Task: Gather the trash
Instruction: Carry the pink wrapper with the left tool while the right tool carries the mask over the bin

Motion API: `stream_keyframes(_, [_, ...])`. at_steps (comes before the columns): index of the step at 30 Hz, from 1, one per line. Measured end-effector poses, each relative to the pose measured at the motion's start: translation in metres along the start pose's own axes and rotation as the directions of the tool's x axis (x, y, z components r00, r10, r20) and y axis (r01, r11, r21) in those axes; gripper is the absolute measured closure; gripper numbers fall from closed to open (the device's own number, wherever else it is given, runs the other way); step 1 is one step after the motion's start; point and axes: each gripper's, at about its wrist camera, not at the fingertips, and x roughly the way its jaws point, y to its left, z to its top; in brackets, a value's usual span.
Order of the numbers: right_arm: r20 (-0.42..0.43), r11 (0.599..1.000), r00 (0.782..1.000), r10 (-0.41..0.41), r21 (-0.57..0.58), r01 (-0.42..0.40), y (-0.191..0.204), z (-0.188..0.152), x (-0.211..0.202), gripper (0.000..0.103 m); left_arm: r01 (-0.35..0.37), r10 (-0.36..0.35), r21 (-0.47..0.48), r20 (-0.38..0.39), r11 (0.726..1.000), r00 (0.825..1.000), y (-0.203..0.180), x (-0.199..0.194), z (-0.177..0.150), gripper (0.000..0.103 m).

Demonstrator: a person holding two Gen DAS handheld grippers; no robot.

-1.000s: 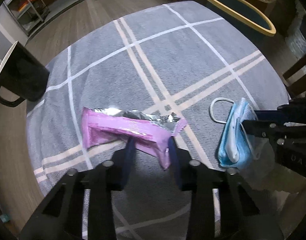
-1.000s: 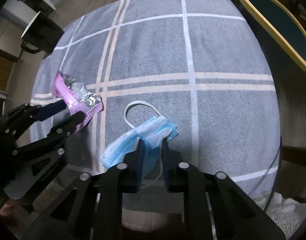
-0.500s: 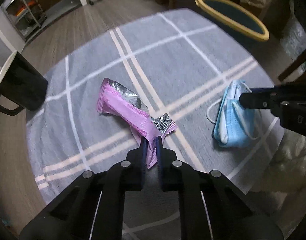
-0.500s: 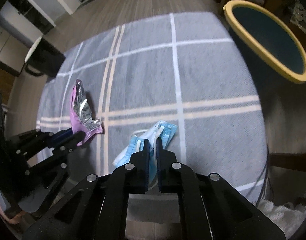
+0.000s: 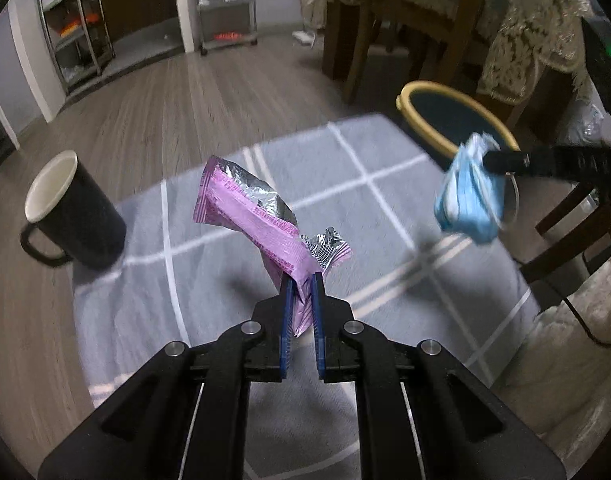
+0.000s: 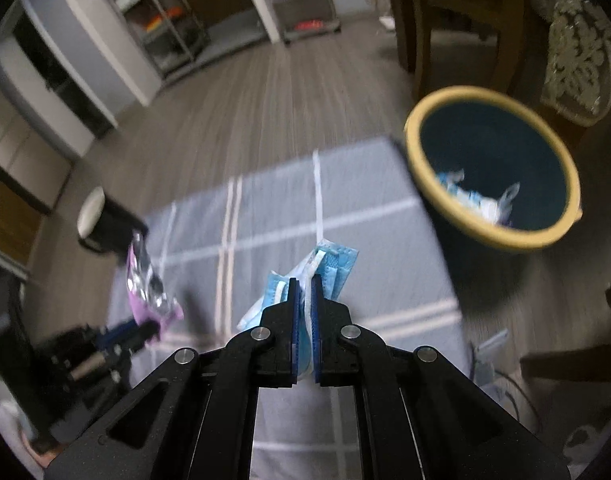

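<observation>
Left wrist view: left gripper (image 5: 301, 280) clamps pink wrapper (image 5: 257, 216) slanting up-left; right gripper (image 6: 304, 280) pinches face mask (image 6: 325, 270).

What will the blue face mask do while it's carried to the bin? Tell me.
Pinched in the right gripper, the blue face mask droops in folds below the grip, so it is probably floppy and light. Its ear loop hangs loose and could snag the yellow-rimmed bin edge. Soft fabric seems unlikely to slip out.

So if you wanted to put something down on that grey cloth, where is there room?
The checked cloth looks bare between the black mug at its left edge and the yellow-rimmed bin off its far right corner. The bin already holds trash.
</observation>
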Motion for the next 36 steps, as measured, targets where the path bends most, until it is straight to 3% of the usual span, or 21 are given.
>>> stream_keyframes(5, [0.111, 0.998, 0.994, 0.008, 0.062, -0.015, -0.027, 0.035, -0.032, 0.097, 0.005, -0.007, 0.039, 0.048, 0.999, 0.999, -0.013, -0.010, 0.012, 0.095])
stream_keyframes(13, [0.217, 0.987, 0.976, -0.001, 0.155, -0.033, -0.074, 0.077, -0.059, 0.097, 0.023, -0.035, 0.101, 0.118, 0.995, 0.992, -0.038, -0.024, 0.045, 0.095])
stream_keyframes(19, [0.270, 0.978, 0.958, -0.098, 0.203, 0.043, -0.119, 0.105, -0.069, 0.097, 0.050, -0.073, 0.160, 0.141, 0.986, 0.987, -0.067, -0.019, 0.076, 0.095])
stream_keyframes(22, [0.264, 0.971, 0.951, -0.158, 0.218, 0.101, -0.142, 0.116, -0.066, 0.097, 0.064, -0.095, 0.209, 0.145, 0.976, 0.985, -0.088, -0.013, 0.091, 0.095])
stream_keyframes(26, [0.215, 0.958, 0.960, -0.180, 0.258, 0.122, -0.172, 0.122, -0.048, 0.097, 0.083, -0.122, 0.261, 0.137, 0.962, 0.983, -0.114, -0.001, 0.106, 0.095])
stream_keyframes(36, [0.106, 0.943, 0.969, -0.221, 0.278, 0.185, -0.218, 0.124, -0.011, 0.097, 0.166, -0.187, 0.351, 0.028, 0.922, 0.982, -0.174, 0.067, 0.133, 0.094])
